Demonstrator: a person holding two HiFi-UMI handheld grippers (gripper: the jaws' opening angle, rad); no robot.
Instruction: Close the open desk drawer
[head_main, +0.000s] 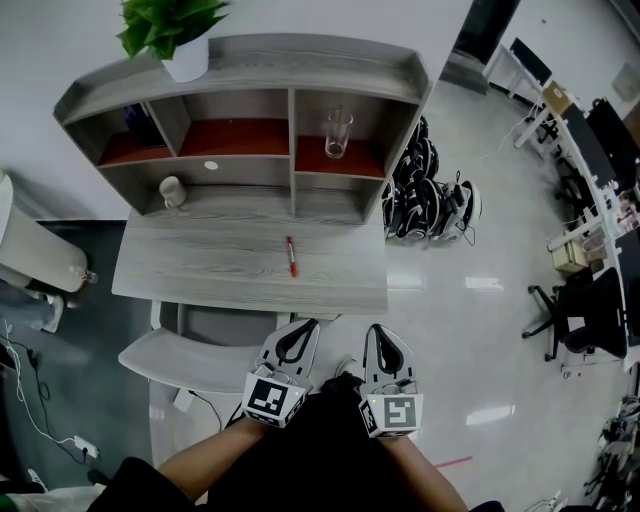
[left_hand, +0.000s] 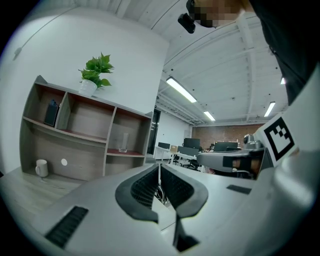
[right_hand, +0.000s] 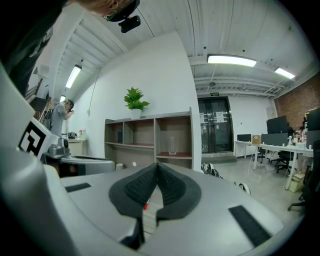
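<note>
Fingers of the left gripper and right gripper are pressed shut on nothing. No drawer shows under the near edge of the grey wood-grain desk, only a pale grey chair at near left. That fits a drawer already pushed in, or one hidden beneath the top. If it is out, the shut tips must drop and press its front squarely.

The desk is grey wood-grain, the pen red, the plant green in a white pot.
</note>
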